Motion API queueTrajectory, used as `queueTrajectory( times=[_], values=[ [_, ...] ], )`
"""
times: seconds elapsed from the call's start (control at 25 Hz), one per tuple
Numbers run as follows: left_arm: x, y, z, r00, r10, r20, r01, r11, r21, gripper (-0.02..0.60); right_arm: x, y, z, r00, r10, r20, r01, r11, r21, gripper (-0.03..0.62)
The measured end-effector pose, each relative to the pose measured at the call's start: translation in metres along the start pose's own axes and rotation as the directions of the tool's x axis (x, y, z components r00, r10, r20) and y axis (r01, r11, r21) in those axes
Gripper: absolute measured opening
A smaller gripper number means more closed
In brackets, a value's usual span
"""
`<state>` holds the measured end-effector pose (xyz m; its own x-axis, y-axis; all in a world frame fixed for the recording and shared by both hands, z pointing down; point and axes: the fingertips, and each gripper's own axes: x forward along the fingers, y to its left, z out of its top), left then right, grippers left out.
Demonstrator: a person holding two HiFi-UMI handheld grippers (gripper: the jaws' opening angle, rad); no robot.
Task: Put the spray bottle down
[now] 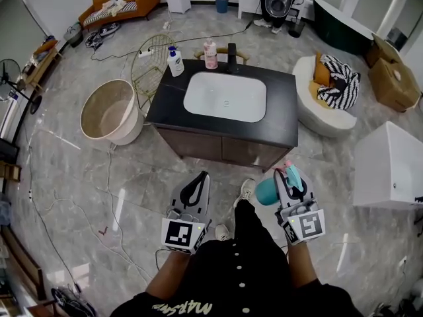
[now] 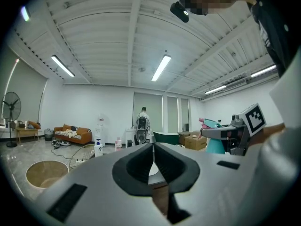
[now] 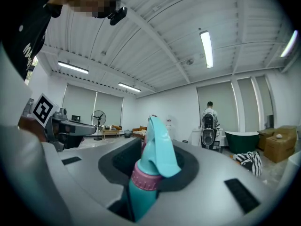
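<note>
A teal spray bottle (image 1: 267,191) with a pink collar stands upright between the jaws of my right gripper (image 1: 285,175), which is shut on its neck. In the right gripper view the spray bottle (image 3: 151,171) fills the gap of the right gripper (image 3: 150,158), trigger head pointing forward. My left gripper (image 1: 200,177) is held beside it, shut and empty; its pads meet in a line in the left gripper view (image 2: 153,150). Both grippers hover in front of a black vanity counter (image 1: 169,104) with a white sink (image 1: 225,96).
A white pump bottle (image 1: 175,63), a pink bottle (image 1: 210,53) and a black faucet (image 1: 231,52) stand at the counter's back edge. Left of the vanity are a round tub (image 1: 109,111) and a wire basket (image 1: 152,72). A white chair (image 1: 328,98) and a white box (image 1: 390,167) are on the right. Cables cross the floor.
</note>
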<state>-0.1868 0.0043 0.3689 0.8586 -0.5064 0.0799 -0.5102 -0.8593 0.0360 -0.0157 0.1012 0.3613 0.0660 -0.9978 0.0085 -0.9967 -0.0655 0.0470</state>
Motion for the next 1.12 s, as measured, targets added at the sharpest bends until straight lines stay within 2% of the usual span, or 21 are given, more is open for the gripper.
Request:
queueTrajectory(
  times=[0.4, 0.84, 1.12],
  values=[
    [0.121, 0.032, 0.005, 1.0, 0.014, -0.008, -0.014, 1.0, 0.023, 0.021, 0.103, -0.085, -0.01, 1.0, 0.013, 0.02, -0.013, 1.0, 0.003, 0.098],
    [0.278, 0.057, 0.053, 0.999, 0.038, 0.033, -0.04, 0.998, 0.038, 0.021, 0.223, -0.203, 0.022, 0.997, 0.048, 0.058, -0.046, 0.998, -0.034, 0.098],
    [0.328, 0.063, 0.055, 0.998, 0.053, 0.026, -0.054, 0.998, 0.032, 0.021, 0.265, -0.246, 0.013, 0.998, 0.043, 0.041, -0.042, 0.998, -0.037, 0.098]
  ],
)
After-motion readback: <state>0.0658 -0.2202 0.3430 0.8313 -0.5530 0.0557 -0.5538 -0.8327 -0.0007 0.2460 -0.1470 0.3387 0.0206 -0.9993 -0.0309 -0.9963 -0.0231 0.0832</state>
